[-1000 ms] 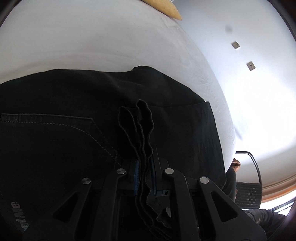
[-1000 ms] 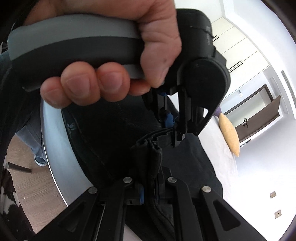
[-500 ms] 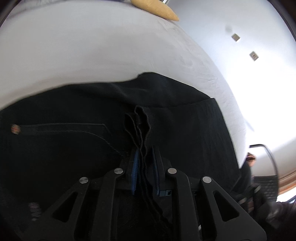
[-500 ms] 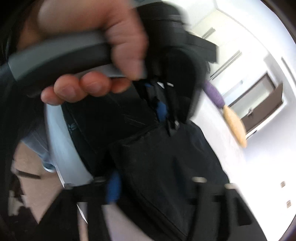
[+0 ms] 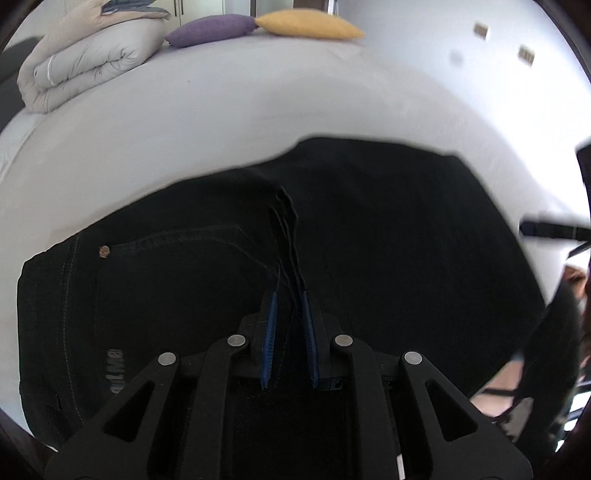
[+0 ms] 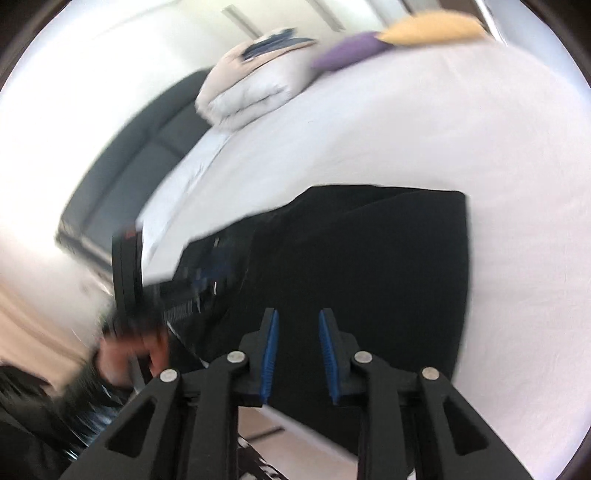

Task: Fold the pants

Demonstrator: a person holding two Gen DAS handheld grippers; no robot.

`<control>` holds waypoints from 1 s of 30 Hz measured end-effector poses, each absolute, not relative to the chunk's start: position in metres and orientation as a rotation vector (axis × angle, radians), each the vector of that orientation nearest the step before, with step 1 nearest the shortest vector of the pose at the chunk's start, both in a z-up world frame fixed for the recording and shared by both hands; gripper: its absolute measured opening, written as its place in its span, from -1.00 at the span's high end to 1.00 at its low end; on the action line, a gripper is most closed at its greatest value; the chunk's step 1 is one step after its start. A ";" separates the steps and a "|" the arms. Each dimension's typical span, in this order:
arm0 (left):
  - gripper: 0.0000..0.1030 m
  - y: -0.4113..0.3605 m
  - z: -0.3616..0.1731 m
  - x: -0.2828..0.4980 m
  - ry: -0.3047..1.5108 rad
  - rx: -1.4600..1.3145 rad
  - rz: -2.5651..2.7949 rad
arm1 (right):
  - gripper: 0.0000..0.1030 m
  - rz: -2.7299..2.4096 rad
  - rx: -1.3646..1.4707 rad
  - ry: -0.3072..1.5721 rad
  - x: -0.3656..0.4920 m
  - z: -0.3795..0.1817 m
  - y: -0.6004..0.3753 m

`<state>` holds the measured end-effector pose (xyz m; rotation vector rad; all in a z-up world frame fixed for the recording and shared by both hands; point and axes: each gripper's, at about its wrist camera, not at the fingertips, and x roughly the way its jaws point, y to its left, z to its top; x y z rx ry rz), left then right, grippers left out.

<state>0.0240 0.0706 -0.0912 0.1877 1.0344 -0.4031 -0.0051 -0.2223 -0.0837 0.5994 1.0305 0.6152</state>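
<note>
Left wrist view puts the left gripper [image 5: 288, 295] nearest, its blue pads drawn in narrow on a bunched ridge of black fabric from the pants [image 5: 388, 240]. Beyond the pinch, the pants spread flat across the white bed [image 5: 258, 110], with a stitched pocket and a small copper rivet [image 5: 104, 251] on the left side. Farther back, a folded pale duvet [image 5: 85, 66] sits at the far left of the bed, with a purple pillow [image 5: 210, 29] and a yellow pillow [image 5: 310, 24] beside it.

From the right wrist view, the right gripper [image 6: 295, 321] hangs with its blue pads apart and nothing between them, above the near part of the pants [image 6: 369, 258]. To its left, blurred, the person's left hand [image 6: 129, 354] grips the other tool at the pants' edge. The same duvet [image 6: 255, 88] and pillows lie at the far end.
</note>
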 end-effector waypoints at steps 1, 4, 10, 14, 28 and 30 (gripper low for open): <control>0.73 0.068 -0.096 0.025 1.047 0.190 -0.395 | 0.48 0.621 0.652 1.053 0.006 -0.094 -0.230; 0.73 0.058 -0.098 0.025 1.049 0.174 -0.383 | 0.48 0.594 0.704 1.083 0.021 -0.114 -0.235; 0.73 0.052 -0.101 0.025 1.047 0.181 -0.378 | 0.61 0.550 0.775 1.118 0.052 -0.144 -0.236; 0.73 0.052 -0.103 0.023 1.043 0.186 -0.375 | 0.61 0.552 0.793 1.124 0.046 -0.149 -0.240; 0.73 0.057 -0.107 0.020 1.031 0.165 -0.378 | 0.60 0.621 0.825 1.189 -0.026 -0.144 -0.228; 0.73 0.060 -0.109 0.020 1.028 0.148 -0.381 | 0.59 0.645 0.832 1.199 -0.042 -0.142 -0.222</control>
